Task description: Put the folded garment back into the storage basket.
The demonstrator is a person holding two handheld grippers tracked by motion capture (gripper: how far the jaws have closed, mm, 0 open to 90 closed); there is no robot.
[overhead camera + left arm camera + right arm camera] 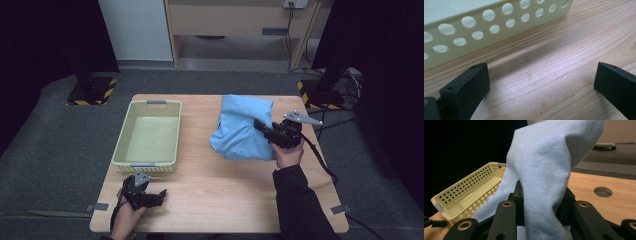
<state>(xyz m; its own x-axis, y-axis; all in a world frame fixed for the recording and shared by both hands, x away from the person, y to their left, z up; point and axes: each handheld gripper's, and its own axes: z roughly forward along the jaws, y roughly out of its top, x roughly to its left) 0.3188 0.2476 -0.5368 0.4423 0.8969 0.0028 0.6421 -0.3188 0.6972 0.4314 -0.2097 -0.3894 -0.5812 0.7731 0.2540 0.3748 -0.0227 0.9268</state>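
The light blue soft cloth (243, 127) sits bunched on the right half of the pale wooden surface (220, 185), and the right gripper (262, 125) has a fold of it pinched between its jaws; in the right gripper view the fabric (544, 175) rises in a limp peak above them. It looks light and floppy, with no stiffness, so it will likely sag and trail whichever way it is lifted. A thick gathered fold should hold better than a single thin edge, though how much fabric is caught is hard to tell. The left gripper (157, 195) rests with jaws spread on the surface just beside the cream perforated plastic basket (150, 165), which stands empty.
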